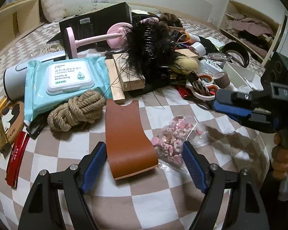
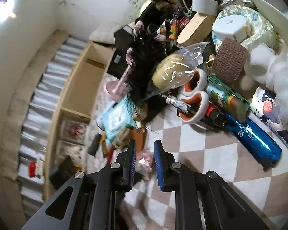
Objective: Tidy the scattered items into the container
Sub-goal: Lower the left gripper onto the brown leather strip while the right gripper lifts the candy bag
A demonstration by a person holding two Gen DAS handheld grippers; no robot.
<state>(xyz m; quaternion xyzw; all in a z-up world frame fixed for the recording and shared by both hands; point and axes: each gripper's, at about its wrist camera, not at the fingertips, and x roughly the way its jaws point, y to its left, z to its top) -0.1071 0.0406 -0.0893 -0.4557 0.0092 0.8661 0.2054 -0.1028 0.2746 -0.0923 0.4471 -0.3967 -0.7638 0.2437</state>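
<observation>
- Brown leather strip (image 1: 127, 138) lies on the checkered bedspread (image 1: 211, 172), its near end between the spread, empty fingers of the left gripper (image 1: 145, 164).
- Clear bag of pink charms (image 1: 174, 138) lies just right of the strip.
- Right gripper (image 2: 144, 164): fingers slightly parted, nothing grasped, above the bag.
- White container (image 1: 238, 72) sits beyond the clutter, at right.

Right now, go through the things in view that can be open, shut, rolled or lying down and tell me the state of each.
Left tongs: open, astride the leather strip.
Right tongs: partly open, empty.
Leather strip: flat, near end curled up.
Wipes pack: lid shut.
Rope: bundled and knotted.
Bead bag: lying flat.
Pink stand: tipped on its side.
White tape roll: wound.
</observation>
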